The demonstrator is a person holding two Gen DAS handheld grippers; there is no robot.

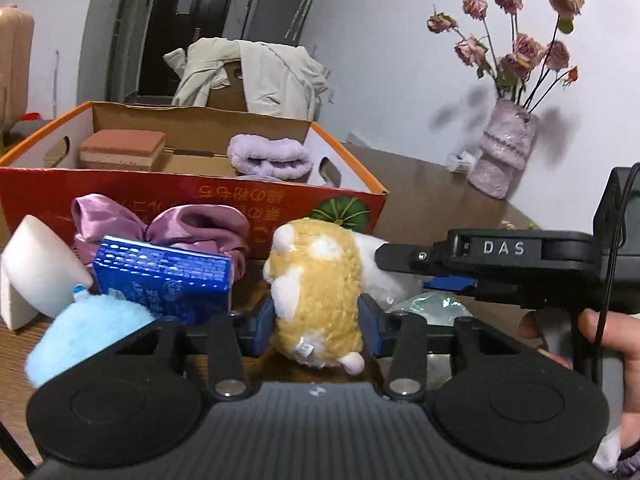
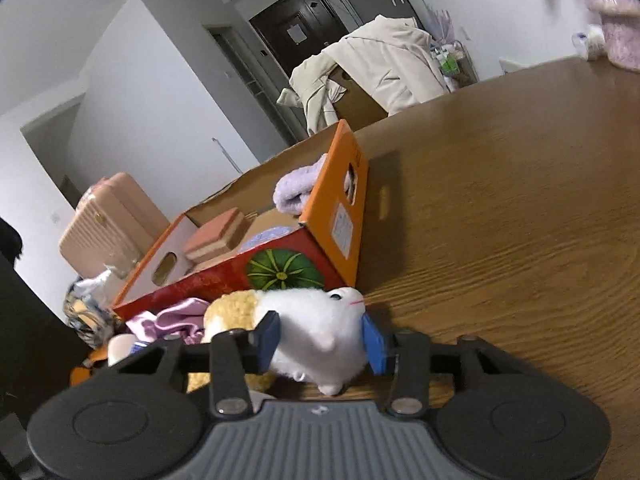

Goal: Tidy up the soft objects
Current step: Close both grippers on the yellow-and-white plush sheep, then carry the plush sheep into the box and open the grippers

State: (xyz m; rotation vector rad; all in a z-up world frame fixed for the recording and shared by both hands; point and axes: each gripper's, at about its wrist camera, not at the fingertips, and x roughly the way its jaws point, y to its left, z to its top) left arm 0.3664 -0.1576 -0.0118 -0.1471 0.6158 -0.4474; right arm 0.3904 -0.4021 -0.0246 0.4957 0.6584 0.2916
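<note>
Hamster plush, tan and white, is pinched by both the left tongs and the right tongs above the desk.

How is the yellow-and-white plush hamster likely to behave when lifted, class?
The yellow-and-white plush hamster probably squashes: both hand-held grippers' blue pads press into its fluffy body. It looks light. Being soft, it may sag, but hardly roll.

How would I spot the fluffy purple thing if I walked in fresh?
Find the big orange cardboard box on the wooden table. Inside, at its right end, sits a rolled lilac towel. It is fuzzy and pale, unlike the flat brick-red sponge at the box's other end.
</note>
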